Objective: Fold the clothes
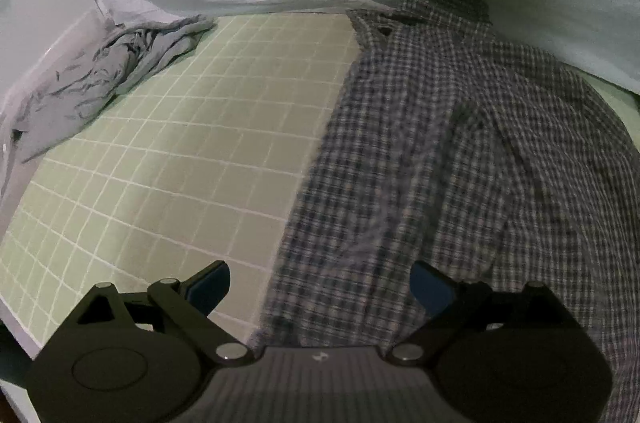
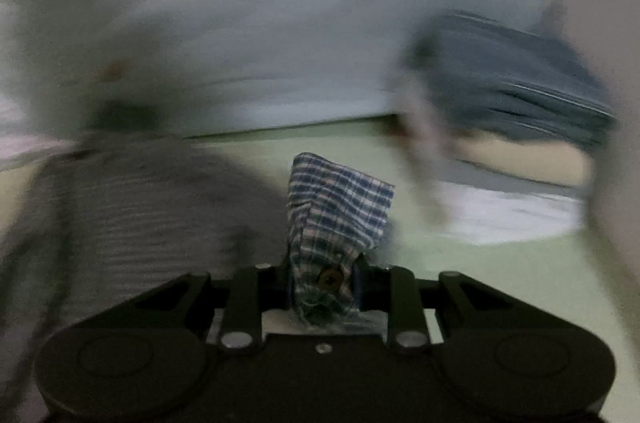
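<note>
A pale green cutting mat with a white grid covers the surface. A blue-and-white checked shirt lies spread over the mat's right part. A crumpled grey cloth rests at the mat's far left edge.

Both views are dim, with black fisheye corners and bent edges. The left wrist view is fairly sharp; the grid mat curves strongly. The right wrist view is smeared by motion blur, and only the clamped checked cloth stays crisp.
</note>
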Demonstrator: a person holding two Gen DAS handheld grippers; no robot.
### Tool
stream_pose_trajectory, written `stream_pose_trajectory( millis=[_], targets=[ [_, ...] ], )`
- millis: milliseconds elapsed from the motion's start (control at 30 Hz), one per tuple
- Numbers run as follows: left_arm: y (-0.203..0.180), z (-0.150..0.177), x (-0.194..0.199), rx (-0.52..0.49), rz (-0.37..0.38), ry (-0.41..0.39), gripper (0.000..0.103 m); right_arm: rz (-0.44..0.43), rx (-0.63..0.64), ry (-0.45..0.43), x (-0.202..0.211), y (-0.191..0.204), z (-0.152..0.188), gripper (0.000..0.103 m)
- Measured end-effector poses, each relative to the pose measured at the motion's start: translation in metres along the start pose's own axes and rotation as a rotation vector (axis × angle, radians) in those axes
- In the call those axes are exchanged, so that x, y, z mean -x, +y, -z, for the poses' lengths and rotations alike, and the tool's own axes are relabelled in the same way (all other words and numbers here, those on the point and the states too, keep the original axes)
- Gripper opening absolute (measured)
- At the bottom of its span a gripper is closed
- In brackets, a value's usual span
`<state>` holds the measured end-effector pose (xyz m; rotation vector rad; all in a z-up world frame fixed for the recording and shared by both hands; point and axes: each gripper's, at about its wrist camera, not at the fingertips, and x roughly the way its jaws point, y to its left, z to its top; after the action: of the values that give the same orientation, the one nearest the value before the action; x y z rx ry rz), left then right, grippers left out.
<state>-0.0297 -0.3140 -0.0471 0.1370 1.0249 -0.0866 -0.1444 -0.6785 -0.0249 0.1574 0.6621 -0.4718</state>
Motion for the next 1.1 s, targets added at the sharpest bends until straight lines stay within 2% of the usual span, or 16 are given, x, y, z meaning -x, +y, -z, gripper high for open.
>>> stream_pose_trajectory(
  millis=[100, 133, 167, 200, 267, 333, 533, 667, 800, 967, 1033, 1100],
  targets=[
    [0.013, -0.007, -0.002, 0.012, 0.003, 0.001, 0.096, -0.122, 0.061, 0.04, -0.003, 0.059, 0.006, 0.035],
    [0.015, -0.008, -0.003, 0.016, 0.005, 0.002, 0.096, -0.143, 0.077, 0.059, -0.005, 0.073, 0.01, 0.042],
    [0.018, -0.009, -0.003, 0.02, 0.006, 0.003, 0.096, -0.152, 0.091, 0.08, -0.004, 0.083, 0.014, 0.054],
    [0.021, -0.01, -0.004, 0.024, 0.008, 0.004, 0.096, -0.161, 0.104, 0.1, -0.004, 0.092, 0.019, 0.06],
    [0.019, -0.009, -0.003, 0.024, 0.01, 0.003, 0.096, -0.18, 0.112, 0.109, 0.002, 0.096, 0.026, 0.081],
    [0.011, -0.006, -0.001, 0.025, 0.014, 0.004, 0.096, -0.174, 0.078, 0.108, 0.008, 0.081, 0.029, 0.09],
    [-0.035, 0.003, -0.003, -0.002, 0.074, 0.022, 0.096, -0.094, -0.058, 0.119, 0.016, 0.01, 0.041, 0.095],
    [-0.085, 0.005, -0.006, -0.05, 0.134, 0.015, 0.096, -0.026, -0.07, 0.143, 0.018, -0.034, 0.061, 0.096],
    [-0.132, 0.004, -0.017, -0.087, 0.171, 0.005, 0.096, -0.007, -0.092, 0.176, 0.006, -0.071, 0.075, 0.097],
    [-0.166, -0.003, -0.038, -0.054, 0.186, 0.026, 0.096, 0.007, -0.068, 0.209, -0.009, -0.096, 0.085, 0.1],
    [-0.171, -0.007, -0.046, -0.025, 0.203, 0.035, 0.093, 0.013, -0.077, 0.218, -0.013, -0.101, 0.087, 0.101],
    [-0.176, -0.011, -0.052, -0.016, 0.226, 0.053, 0.078, 0.018, -0.085, 0.226, -0.017, -0.106, 0.088, 0.101]
  ],
)
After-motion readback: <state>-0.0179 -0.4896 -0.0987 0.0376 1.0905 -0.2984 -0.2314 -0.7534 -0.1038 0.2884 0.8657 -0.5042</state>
